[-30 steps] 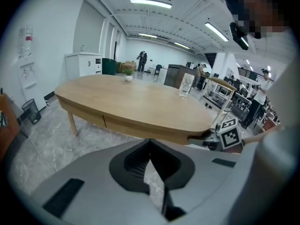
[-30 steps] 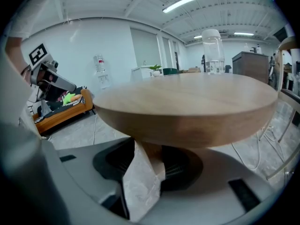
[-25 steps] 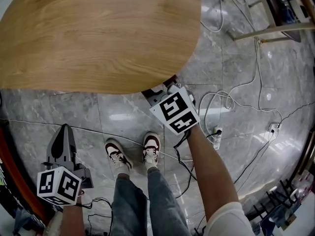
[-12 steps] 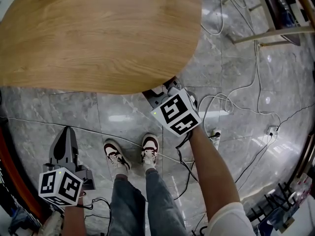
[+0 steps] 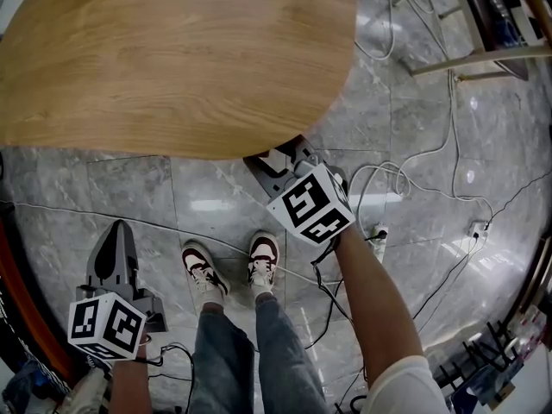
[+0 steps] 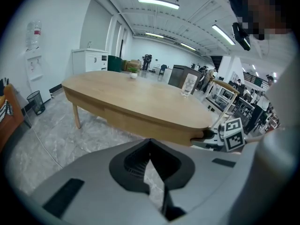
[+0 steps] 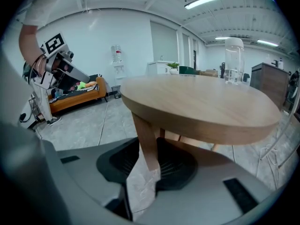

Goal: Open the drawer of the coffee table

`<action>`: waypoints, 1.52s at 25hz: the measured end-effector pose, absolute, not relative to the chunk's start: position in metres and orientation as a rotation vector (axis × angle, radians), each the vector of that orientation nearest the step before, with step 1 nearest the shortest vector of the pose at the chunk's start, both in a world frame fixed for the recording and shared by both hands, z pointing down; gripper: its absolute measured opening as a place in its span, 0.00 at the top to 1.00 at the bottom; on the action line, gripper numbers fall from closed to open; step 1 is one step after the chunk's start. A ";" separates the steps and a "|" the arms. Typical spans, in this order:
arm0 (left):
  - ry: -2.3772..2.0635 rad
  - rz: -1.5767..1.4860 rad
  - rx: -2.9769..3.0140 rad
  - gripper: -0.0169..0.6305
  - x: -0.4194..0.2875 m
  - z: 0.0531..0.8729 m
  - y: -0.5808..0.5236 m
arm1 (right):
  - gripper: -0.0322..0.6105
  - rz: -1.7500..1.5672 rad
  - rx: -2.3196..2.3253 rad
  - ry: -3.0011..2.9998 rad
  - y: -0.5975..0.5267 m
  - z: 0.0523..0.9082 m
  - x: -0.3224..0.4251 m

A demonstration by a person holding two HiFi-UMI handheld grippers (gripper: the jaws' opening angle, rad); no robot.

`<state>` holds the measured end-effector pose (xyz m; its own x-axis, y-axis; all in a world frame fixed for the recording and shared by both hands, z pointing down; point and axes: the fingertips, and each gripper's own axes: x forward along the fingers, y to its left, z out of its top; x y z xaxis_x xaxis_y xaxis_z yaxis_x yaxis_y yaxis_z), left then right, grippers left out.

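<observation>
A grey marble floor (image 5: 216,205) carries trailing white cables (image 5: 448,136). The walls (image 7: 93,36) are white, and strip lights (image 6: 158,3) line the ceiling. There is a white cabinet (image 6: 89,61), a water dispenser (image 6: 33,55), an orange sofa (image 7: 75,95) and what looks like a chair frame (image 5: 466,54).

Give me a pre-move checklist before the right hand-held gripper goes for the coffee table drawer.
1. Drawer handle located: cannot tell; no view shows a drawer front or handle on the table.
2. Right hand-held gripper empty: ok; jaws narrowly apart, and only the table leg beyond shows in the gap.
3. Right hand-held gripper at the table: ok; in the head view its front sits at the near rim.
4. Left hand-held gripper out of the way: ok; shut, low, apart from the table.
5. Footing for pulling back: not ok; a cable crosses the floor beside the shoes, likely a trip risk.
</observation>
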<state>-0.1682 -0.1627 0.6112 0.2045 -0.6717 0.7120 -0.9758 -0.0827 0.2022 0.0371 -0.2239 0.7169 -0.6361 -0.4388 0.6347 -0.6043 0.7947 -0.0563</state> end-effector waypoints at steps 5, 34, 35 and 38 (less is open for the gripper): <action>-1.527 0.593 1.834 0.99 -0.168 0.612 -0.162 | 0.78 0.320 0.745 -2.352 -0.224 0.717 0.037; -1.512 0.588 1.826 0.99 -0.169 0.617 -0.145 | 0.82 0.248 0.537 -2.370 -0.160 0.718 0.019; -1.513 0.585 1.824 0.99 -0.169 0.618 -0.144 | 0.82 0.248 0.528 -2.370 -0.157 0.719 0.018; -1.518 0.581 1.820 0.99 -0.172 0.619 -0.140 | 0.82 0.248 0.502 -2.370 -0.145 0.720 0.017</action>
